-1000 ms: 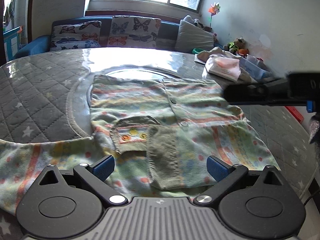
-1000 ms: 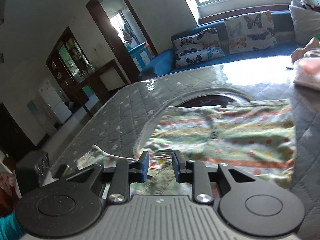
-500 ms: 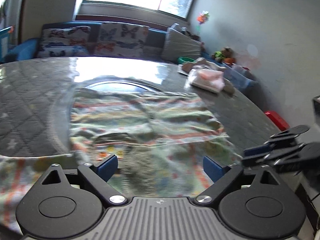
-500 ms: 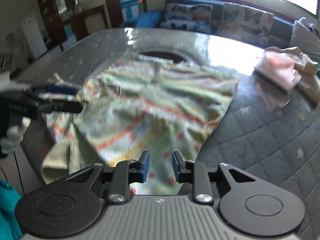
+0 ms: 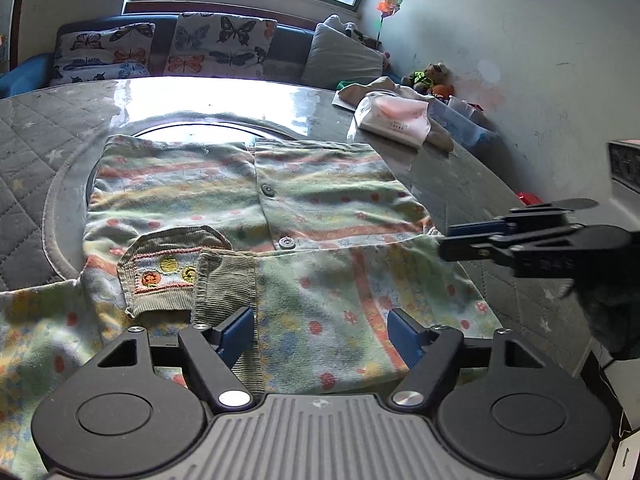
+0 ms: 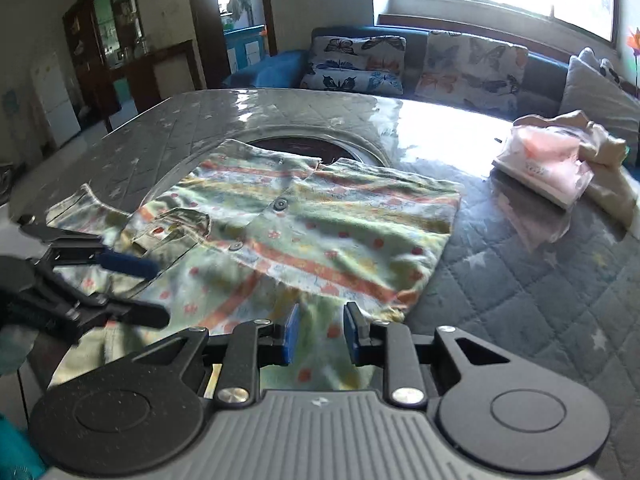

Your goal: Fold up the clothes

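Note:
A green striped and dotted child's jacket point(image 5: 320, 200) point(image 6: 320, 232) lies buttoned and flat on the grey quilted table point(image 5: 24, 120). Its right sleeve point(image 5: 360, 292) is folded across the chest, its corduroy cuff point(image 5: 224, 280) beside the embroidered pocket point(image 5: 164, 276). The other sleeve point(image 5: 32, 320) spreads off to the left. My left gripper point(image 5: 320, 322) point(image 6: 154, 292) hovers over the folded sleeve with its jaws closing, and the pads press on nothing. My right gripper point(image 6: 322, 320) point(image 5: 452, 240) sits low at the jacket's near right edge, its jaws narrowly apart with cloth showing beneath the gap.
A pile of folded pink and cream clothes point(image 5: 394, 114) point(image 6: 544, 168) rests at the table's far right. A dark round inset point(image 5: 200, 132) shows behind the jacket's hem. A sofa with butterfly cushions point(image 5: 200, 48) runs along the far side. The table edge drops off at the right.
The left jaws have narrowed and that gripper has come closer over the folded sleeve. The right gripper has swung round and dropped from above the table to the jacket's right edge.

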Motion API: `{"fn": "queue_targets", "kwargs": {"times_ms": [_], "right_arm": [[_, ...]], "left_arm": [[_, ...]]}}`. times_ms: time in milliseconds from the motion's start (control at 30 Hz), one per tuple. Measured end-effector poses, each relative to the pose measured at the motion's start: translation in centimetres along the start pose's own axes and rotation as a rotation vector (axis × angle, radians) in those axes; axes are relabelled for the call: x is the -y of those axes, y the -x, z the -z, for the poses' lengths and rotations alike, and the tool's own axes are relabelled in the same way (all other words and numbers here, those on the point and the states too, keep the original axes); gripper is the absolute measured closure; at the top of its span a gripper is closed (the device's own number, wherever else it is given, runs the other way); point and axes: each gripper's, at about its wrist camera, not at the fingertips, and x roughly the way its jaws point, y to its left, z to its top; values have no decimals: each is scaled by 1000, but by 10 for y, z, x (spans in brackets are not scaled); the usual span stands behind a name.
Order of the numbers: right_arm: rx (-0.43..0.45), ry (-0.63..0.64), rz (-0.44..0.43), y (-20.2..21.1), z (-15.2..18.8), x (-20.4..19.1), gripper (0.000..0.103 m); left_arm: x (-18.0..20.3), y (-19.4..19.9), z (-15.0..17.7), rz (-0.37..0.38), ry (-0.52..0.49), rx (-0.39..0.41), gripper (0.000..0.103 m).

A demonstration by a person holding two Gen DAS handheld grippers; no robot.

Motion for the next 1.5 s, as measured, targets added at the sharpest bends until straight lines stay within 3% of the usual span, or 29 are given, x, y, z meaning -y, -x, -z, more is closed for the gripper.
{"fn": "queue_targets", "kwargs": {"times_ms": [233,433,533,633,700,933,1133,1333,1500], "right_arm": [[-33,-37,36,-22,9,11,83],[-6,40,21,-11,5,-16,77],[-2,85,-20,-12,3,-36,64],[3,136,-49,-15,6,-56,62],[3,145,-60,-17,8,-64,55],[-12,140,-67,-21,14,-69,51],[-10,151,-66,-21,14,-72,44],[-8,154,-62,-21,14,-74,41],[-7,149,-59,-21,14,-73,40]], "left_arm": [[-9,7,0,-23,31,8,27],[-26,35,5,-93,76,61,25],[-42,55,10,-169,122,95,23],[-61,75,17,-251,178,122,23],[-76,87,24,-313,217,134,23],[-127,128,44,-536,364,200,21],[-166,140,52,-705,480,225,22],[-191,137,55,-753,549,221,24],[-197,133,58,-750,578,218,29]]}}
